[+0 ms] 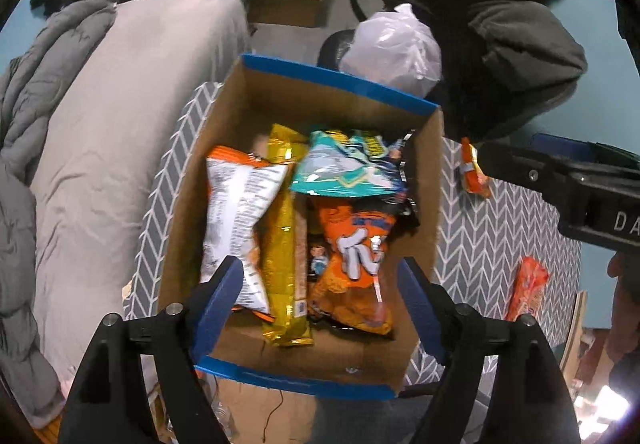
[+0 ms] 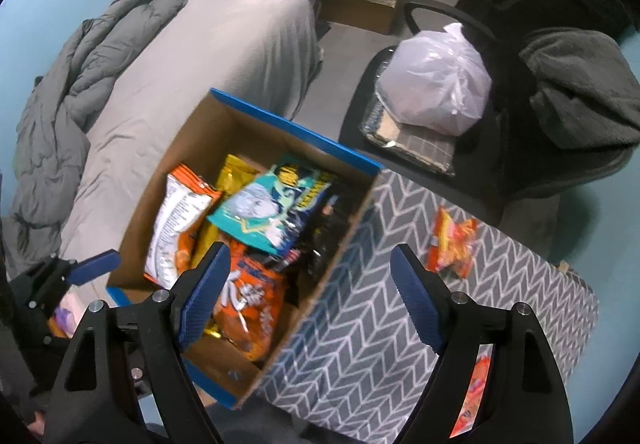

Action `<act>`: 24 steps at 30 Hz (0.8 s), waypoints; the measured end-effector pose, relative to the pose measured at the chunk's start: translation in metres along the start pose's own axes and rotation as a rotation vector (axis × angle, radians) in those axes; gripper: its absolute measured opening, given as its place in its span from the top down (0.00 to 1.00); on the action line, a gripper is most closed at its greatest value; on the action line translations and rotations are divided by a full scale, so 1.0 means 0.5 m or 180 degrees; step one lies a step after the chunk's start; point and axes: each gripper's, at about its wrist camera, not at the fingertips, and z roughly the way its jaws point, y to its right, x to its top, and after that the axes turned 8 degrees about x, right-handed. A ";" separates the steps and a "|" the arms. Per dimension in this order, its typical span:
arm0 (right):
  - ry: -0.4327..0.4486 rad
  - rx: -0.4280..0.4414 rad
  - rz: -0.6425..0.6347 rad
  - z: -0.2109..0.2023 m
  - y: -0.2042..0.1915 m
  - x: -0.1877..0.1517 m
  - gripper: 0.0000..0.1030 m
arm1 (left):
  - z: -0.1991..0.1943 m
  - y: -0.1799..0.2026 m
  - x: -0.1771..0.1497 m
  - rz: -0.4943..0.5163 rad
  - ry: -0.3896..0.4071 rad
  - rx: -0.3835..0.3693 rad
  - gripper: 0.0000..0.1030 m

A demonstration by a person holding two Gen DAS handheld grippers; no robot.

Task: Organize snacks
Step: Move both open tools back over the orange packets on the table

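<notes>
Cardboard box (image 1: pixel 430 180) w/ blue-edged flaps sits on the surface (image 1: pixel 500 236), a grey top w/ white chevron print, at its left end beside the bed (image 1: pixel 120 116). Inside the box: white-and-orange chip bag (image 1: pixel 240 212) at left, gold packet (image 1: pixel 286 244) lying lengthwise next to it, teal bag (image 1: pixel 348 164) toward the far side, partly over an orange puffed-snack bag (image 1: pixel 356 256) nearer the camera; dark wrappers along the right wall, type not legible. Left gripper (image 1: pixel 320 308) points down over the box, jaws released and spread wide, nothing between them; pads apart from all bags. Right gripper (image 2: pixel 308 308) also points down, over the box's right wall and the surface beside it, jaws released, nothing gripped. No earlier view to compare. Outside the box on the surface: small orange snack pack (image 2: pixel 450 244) lying flat, well apart from the box, and a red-orange pack (image 1: pixel 528 292) near the surface's front edge, partly hidden behind a right finger in right wrist view. Beyond the surface: dark chair (image 2: pixel 520 148) carrying a white plastic bag (image 2: pixel 436 84) and a grey blanket (image 2: pixel 584 92). Grey comforter (image 2: pixel 80 92) bunched on the bed.
</notes>
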 end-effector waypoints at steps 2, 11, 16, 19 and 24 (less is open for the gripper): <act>0.0011 -0.0015 0.0066 -0.008 0.016 -0.010 0.20 | -0.003 0.015 0.003 0.0072 0.0011 -0.0013 0.22; 0.0010 -0.0087 0.0450 -0.032 0.120 -0.085 0.16 | -0.010 0.089 0.013 0.0399 0.0031 -0.0033 0.22; -0.0017 -0.0114 0.0721 -0.042 0.187 -0.138 0.16 | -0.011 0.137 0.013 0.0569 0.0013 -0.0076 0.22; -0.0021 -0.0121 0.0920 -0.052 0.231 -0.174 0.16 | -0.009 0.177 0.011 0.0707 -0.0011 -0.0088 0.22; -0.0033 -0.0157 0.1196 -0.062 0.300 -0.232 0.16 | -0.005 0.233 0.006 0.0875 -0.0043 -0.0135 0.22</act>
